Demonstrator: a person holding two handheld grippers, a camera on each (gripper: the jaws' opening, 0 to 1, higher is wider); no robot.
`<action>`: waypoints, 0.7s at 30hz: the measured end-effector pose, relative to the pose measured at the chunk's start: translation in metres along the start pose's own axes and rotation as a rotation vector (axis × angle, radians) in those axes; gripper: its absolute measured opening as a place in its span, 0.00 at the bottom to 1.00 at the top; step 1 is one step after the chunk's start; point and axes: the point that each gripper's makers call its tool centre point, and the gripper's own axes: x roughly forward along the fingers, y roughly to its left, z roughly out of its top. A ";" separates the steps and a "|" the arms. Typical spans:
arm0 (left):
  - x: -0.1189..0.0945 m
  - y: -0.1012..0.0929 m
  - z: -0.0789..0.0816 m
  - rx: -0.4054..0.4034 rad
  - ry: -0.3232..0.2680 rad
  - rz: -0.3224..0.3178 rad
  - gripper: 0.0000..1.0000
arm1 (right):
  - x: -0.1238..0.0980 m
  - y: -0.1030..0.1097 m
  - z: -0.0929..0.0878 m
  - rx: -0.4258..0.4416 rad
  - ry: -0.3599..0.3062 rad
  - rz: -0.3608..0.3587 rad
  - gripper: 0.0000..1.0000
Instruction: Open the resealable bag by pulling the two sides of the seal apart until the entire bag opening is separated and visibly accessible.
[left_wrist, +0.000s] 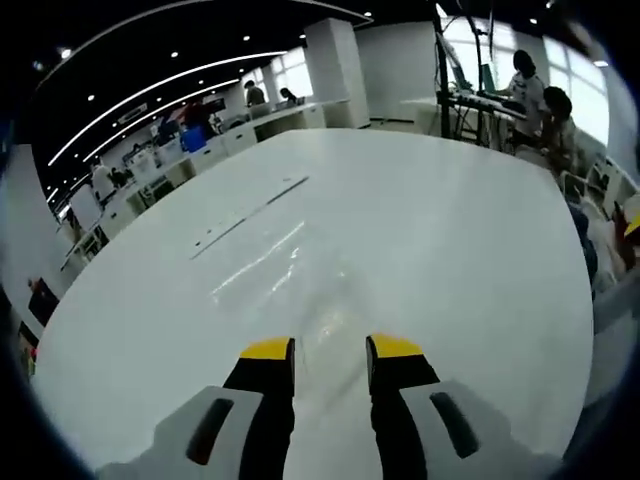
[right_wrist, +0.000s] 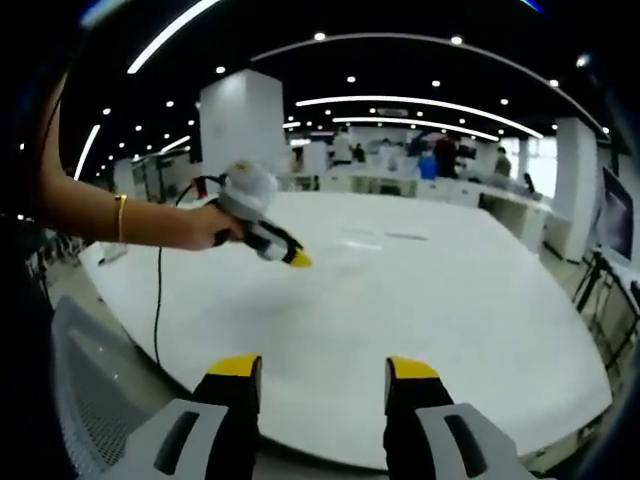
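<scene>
A clear resealable bag (left_wrist: 268, 262) lies flat on the white table (left_wrist: 440, 260), visible mostly by its glints. Its near end runs toward the gap between my left gripper's (left_wrist: 331, 348) yellow-tipped jaws, which stand a narrow gap apart; I cannot tell whether they touch the bag. In the right gripper view a hand holds the left gripper (right_wrist: 295, 259) low over the table, at the left. My right gripper (right_wrist: 323, 368) is open wide and holds nothing. It hangs at the table's near edge, well back from the left gripper.
A thin dark line (left_wrist: 250, 215) crosses the tabletop beyond the bag. A grey mesh chair (right_wrist: 85, 385) stands by the table's edge, with a black cable (right_wrist: 158, 300) hanging beside it. People sit at desks (left_wrist: 520, 95) beyond the table.
</scene>
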 end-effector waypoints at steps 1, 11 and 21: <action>-0.003 0.000 0.000 0.002 -0.004 0.000 0.29 | 0.000 0.000 0.000 0.000 -0.001 0.001 0.47; -0.049 0.000 0.009 0.036 -0.120 -0.012 0.53 | 0.000 0.002 0.002 -0.012 -0.008 0.010 0.48; -0.103 -0.013 -0.007 -0.012 -0.194 -0.053 0.68 | 0.000 0.004 0.001 -0.030 -0.008 0.013 0.48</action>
